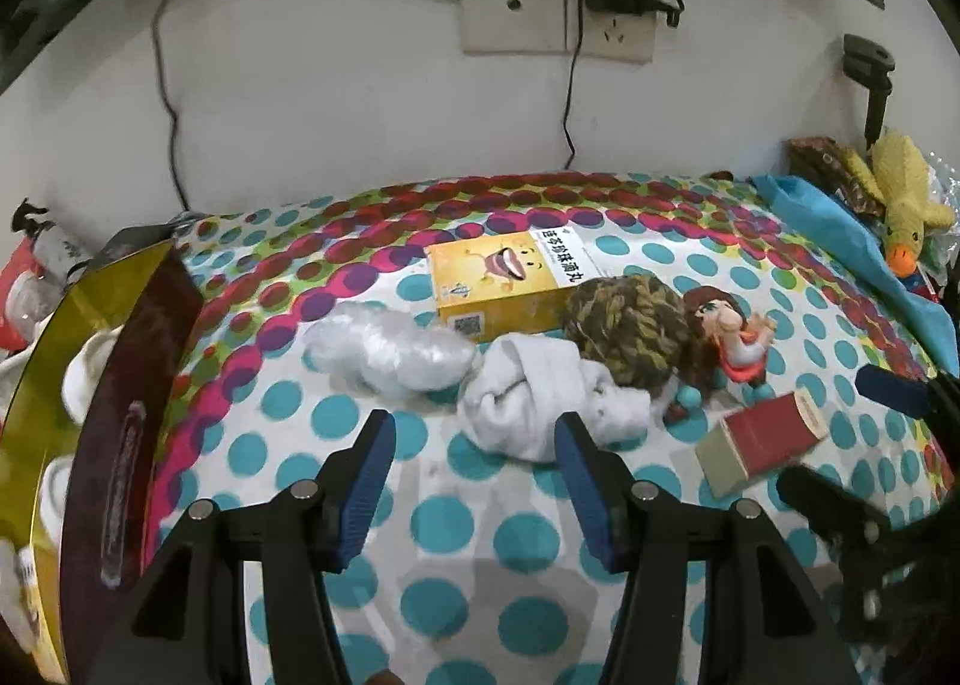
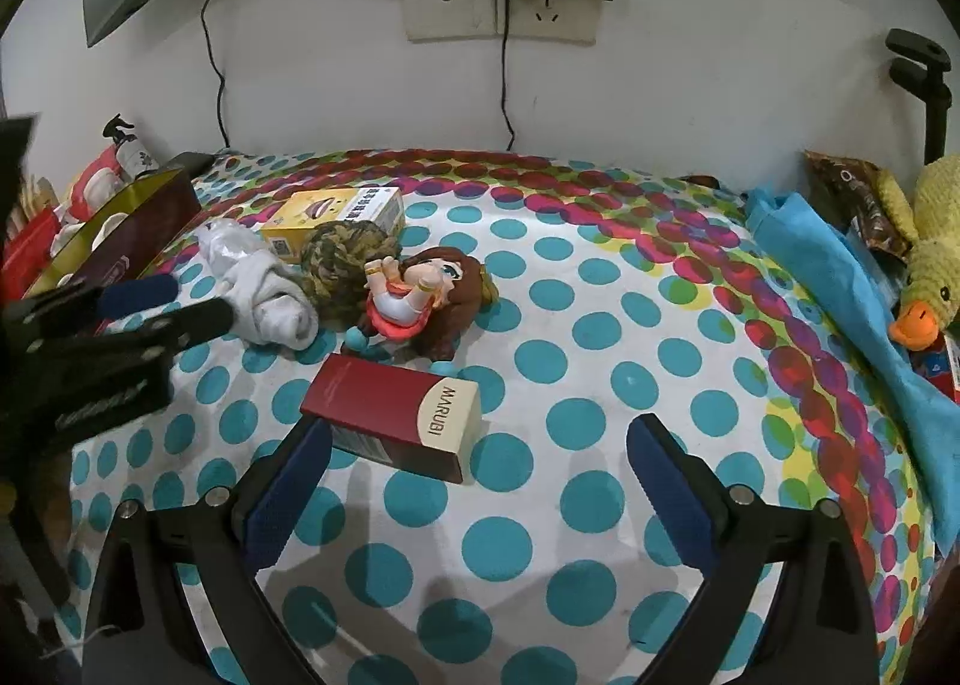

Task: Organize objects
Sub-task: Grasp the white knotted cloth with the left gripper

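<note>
Now mid-sort, nothing held. Left gripper (image 1: 474,439) jaws wide, just short of the white sock (image 1: 540,403), which touches the yarn ball (image 1: 630,325). Right gripper (image 2: 480,463) jaws wide at the red box (image 2: 390,415). Next, I judge: advance, close on sock, carry to gold box (image 1: 90,385).

Two small cartons lie on the dotted table (image 2: 600,325): one yellow box (image 2: 336,217) at ten o'clock and one red box (image 2: 390,415) marked MARUBI near the middle. One doll (image 2: 426,289) with brown hair, one ball of green-brown yarn (image 2: 342,259), one white sock bundle (image 2: 276,295) and one crumpled clear plastic bag (image 1: 390,352) cluster between them. One gold-and-maroon bin (image 1: 120,385) stands at nine o'clock. At three o'clock there are one blue cloth (image 2: 840,295) and one yellow plush duck (image 2: 930,253).
</note>
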Available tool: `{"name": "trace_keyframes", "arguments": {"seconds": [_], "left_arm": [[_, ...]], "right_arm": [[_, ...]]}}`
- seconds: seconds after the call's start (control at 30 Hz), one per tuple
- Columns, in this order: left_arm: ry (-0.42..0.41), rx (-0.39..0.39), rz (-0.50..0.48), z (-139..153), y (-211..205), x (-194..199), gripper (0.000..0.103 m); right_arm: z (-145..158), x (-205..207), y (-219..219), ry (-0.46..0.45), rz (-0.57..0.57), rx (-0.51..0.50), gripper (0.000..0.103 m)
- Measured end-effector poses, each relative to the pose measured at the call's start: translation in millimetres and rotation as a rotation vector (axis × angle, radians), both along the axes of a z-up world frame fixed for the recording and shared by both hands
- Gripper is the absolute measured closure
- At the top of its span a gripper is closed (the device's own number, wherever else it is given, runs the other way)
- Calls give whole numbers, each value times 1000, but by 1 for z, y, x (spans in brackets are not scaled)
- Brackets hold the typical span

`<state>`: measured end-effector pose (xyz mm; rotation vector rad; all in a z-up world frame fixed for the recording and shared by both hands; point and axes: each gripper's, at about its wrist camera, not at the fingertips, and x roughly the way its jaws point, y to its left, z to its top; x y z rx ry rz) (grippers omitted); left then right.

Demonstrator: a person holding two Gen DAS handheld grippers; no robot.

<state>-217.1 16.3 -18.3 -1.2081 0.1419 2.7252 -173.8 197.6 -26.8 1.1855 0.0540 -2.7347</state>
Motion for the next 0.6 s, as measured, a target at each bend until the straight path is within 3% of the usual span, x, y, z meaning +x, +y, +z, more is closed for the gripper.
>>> {"name": "trace_keyframes", "arguments": {"seconds": [0.07, 0.13, 0.4, 0.47, 0.5, 0.53, 0.6], "left_arm": [[-21, 42, -22, 0, 2, -6, 45], [-41, 38, -27, -3, 9, -11, 29], [-72, 9, -25, -14, 28, -23, 28], [-70, 33, -24, -16, 25, -23, 28], [-64, 44, -23, -16, 22, -20, 29], [-63, 51, -24, -15, 21, -18, 40], [-39, 69, -29, -7, 16, -6, 52]], "right_arm": [[-1, -1, 1, -7, 0, -3, 4], [-2, -3, 2, -17, -10, -2, 3], [-5, -5, 5, -38, -15, -8, 1], [-5, -6, 5, -43, -18, 0, 1], [-6, -7, 4, -47, -15, 4, 1], [-7, -7, 3, -50, -12, 7, 1], [-7, -8, 2, -52, -13, 16, 1]]}}
